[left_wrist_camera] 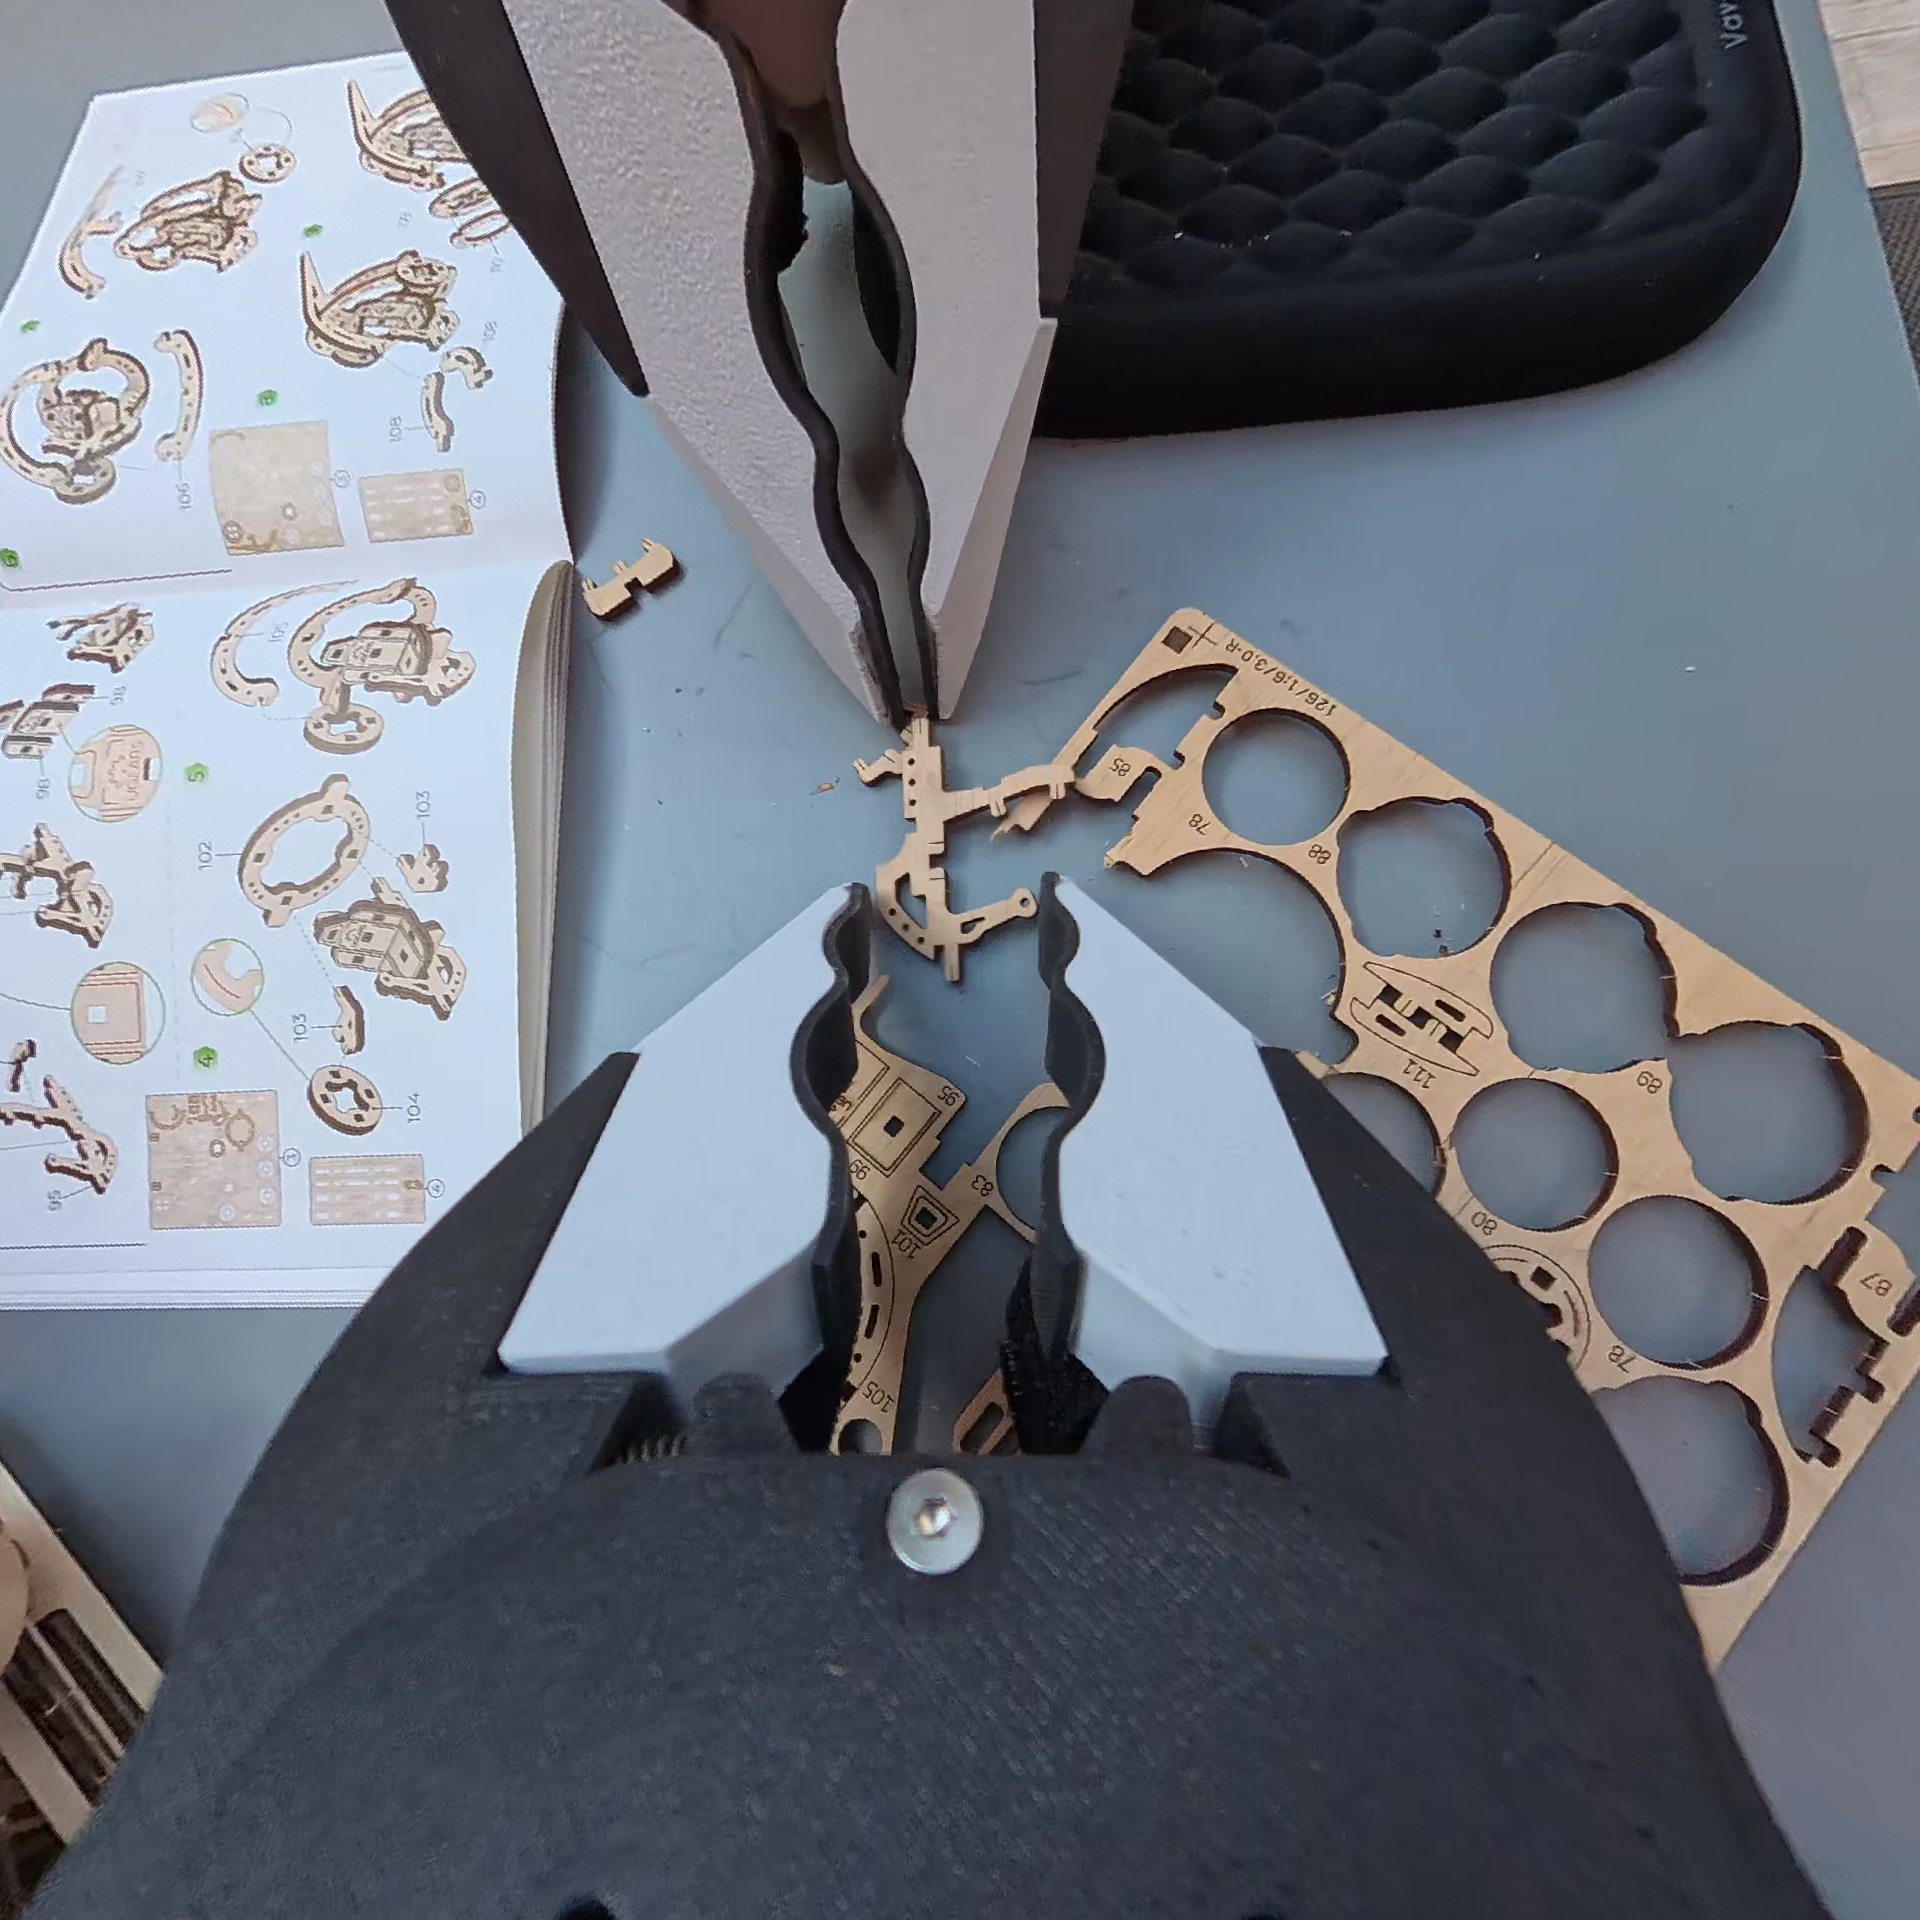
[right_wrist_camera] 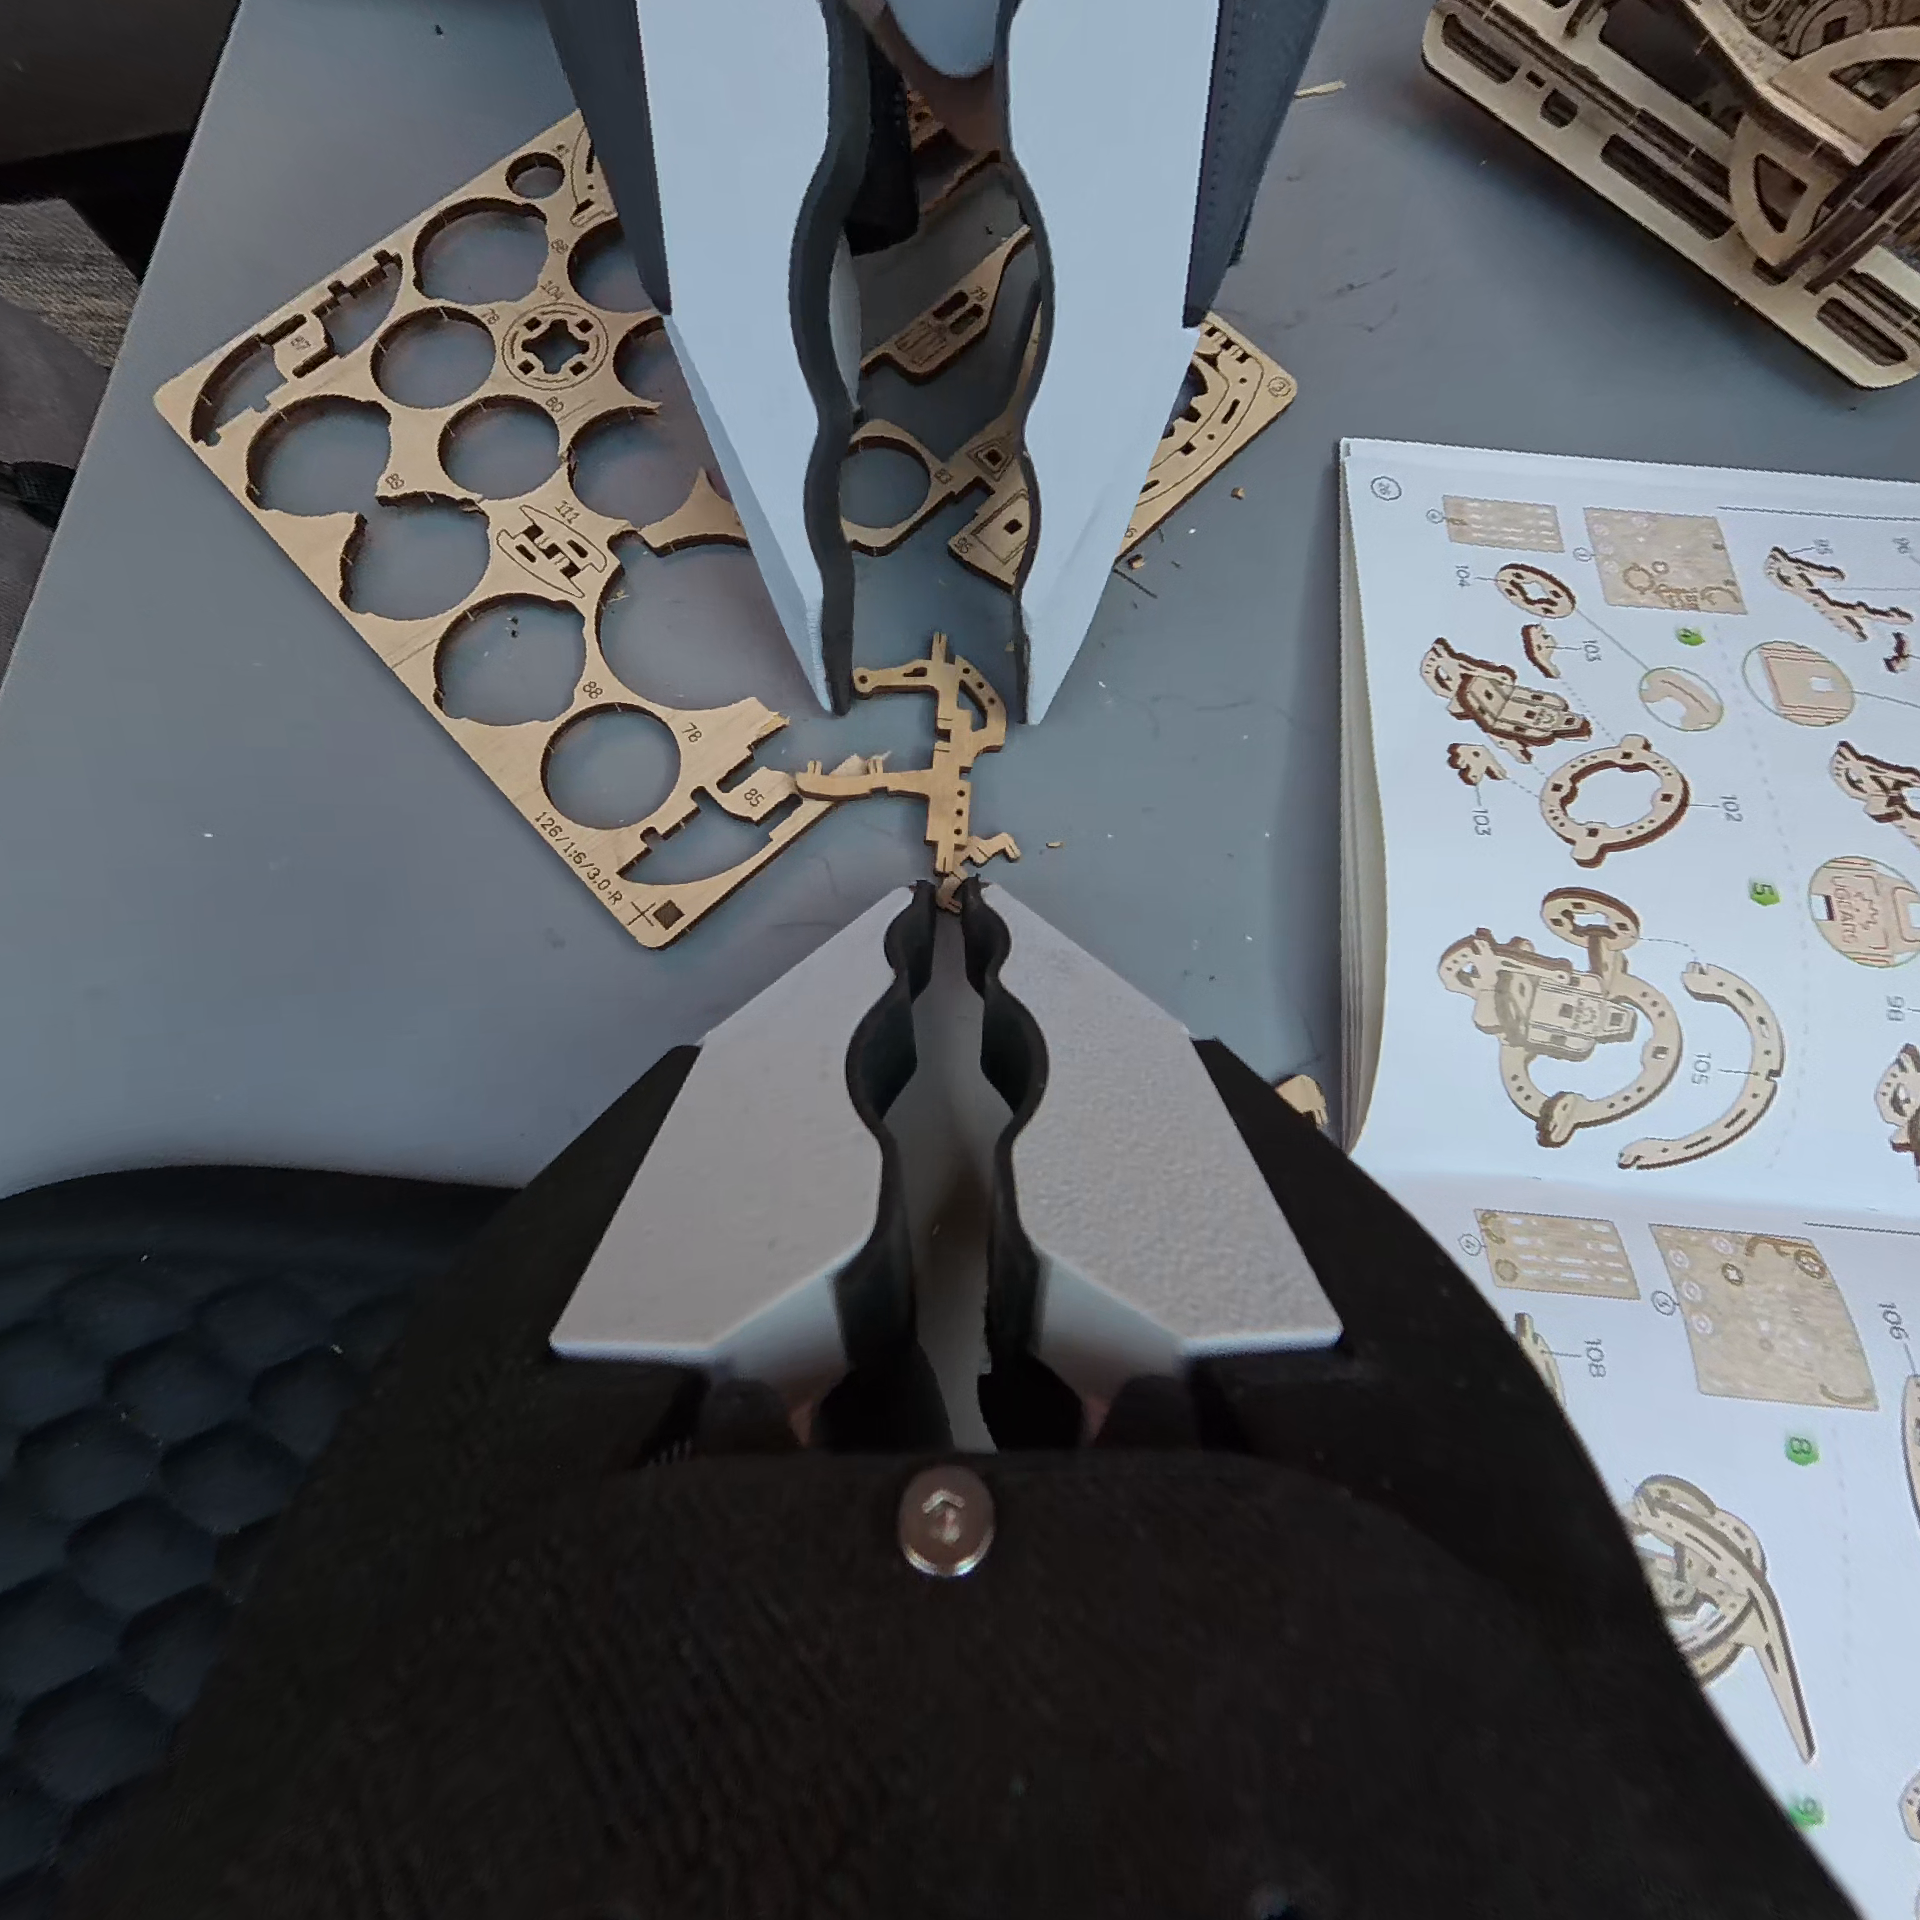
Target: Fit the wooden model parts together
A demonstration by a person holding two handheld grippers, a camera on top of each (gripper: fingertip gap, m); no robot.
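Instruction booklet [left_wrist_camera: 270, 665] lies open at far left on the grey table [left_wrist_camera: 1351, 540], a small loose notched wooden piece [left_wrist_camera: 629, 582] just beside its spine. Centre: a thin branched wooden part [left_wrist_camera: 930, 842], apparently a fragment from the laser-cut plywood sheet [left_wrist_camera: 1558, 1039], lies flat between the two tools. Right gripper [left_wrist_camera: 909, 712] comes in from the far side, jaws closed onto the part's far tip; right wrist view confirms the pinch at the very end [right_wrist_camera: 948, 894]. Left gripper [left_wrist_camera: 951, 899] jaws apart, straddling the near hooked end without touching it as far as I can tell. Sheet lies to the right, one arm of the part reaching to its torn edge; contact unclear. Black honeycomb cushion [left_wrist_camera: 1455, 208] beyond. Judgement: part is slender with narrow necks, likely to snap if levered. Close the left jaws on the wider body, not a spur, and lift both ends level before offering it to a mate
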